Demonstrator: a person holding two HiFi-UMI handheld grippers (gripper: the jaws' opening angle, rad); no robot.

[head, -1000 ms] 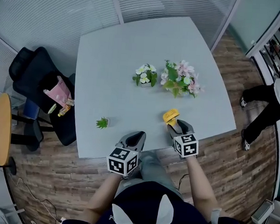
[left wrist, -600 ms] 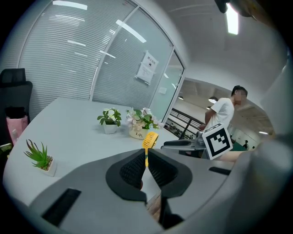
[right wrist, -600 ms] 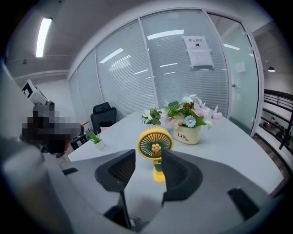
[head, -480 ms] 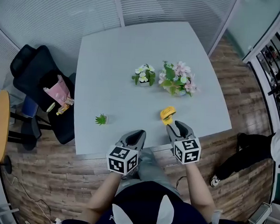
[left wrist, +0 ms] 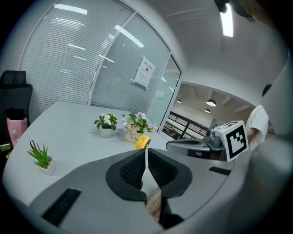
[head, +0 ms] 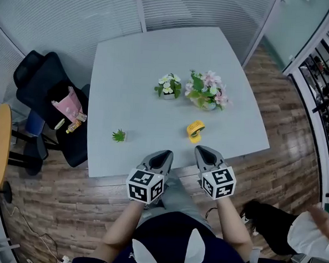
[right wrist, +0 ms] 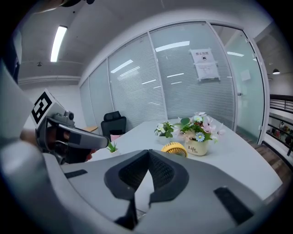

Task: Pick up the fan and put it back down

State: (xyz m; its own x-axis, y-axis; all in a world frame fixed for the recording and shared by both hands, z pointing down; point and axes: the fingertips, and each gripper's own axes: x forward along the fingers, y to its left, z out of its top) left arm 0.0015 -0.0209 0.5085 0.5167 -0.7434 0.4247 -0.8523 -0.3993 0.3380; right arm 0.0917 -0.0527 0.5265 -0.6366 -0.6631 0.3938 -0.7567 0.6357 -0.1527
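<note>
Overhead first, from the head view: the yellow fan (head: pixel 195 130) rests on the grey table (head: pixel 130 59), close to its near edge and toward the right corner, between that edge and the pink flower arrangement (head: pixel 207 92). A small pot of white flowers (head: pixel 168 87) sits just left of the arrangement, and a tiny green plant (head: pixel 118 136) stands near the near edge toward the left corner. Both tongs hang at the near edge, the left tongs (head: pixel 162 154) and the right tongs (head: pixel 206 153) side by side, each clear of the fan. A black chair (head: pixel 42 87) with a pink bag (head: pixel 67 106) stands off the table's left edge.

Next, the left gripper view: the left tongs (left wrist: pixel 146 154) are pressed together with nothing between them. Beyond their tips the fan (left wrist: pixel 143 141) shows on the table, the flower pots behind it and the tiny plant (left wrist: pixel 41 155) at the left. The right tongs (left wrist: pixel 185 145) reach in from the right.

Lastly, the right gripper view: the right tongs (right wrist: pixel 148 154) have just been closing and now meet, holding nothing. The fan (right wrist: pixel 175 148) sits past their tips, apart from them, just in front of the arrangement's pot (right wrist: pixel 198 147); the left tongs (right wrist: pixel 94 139) show at the left
</note>
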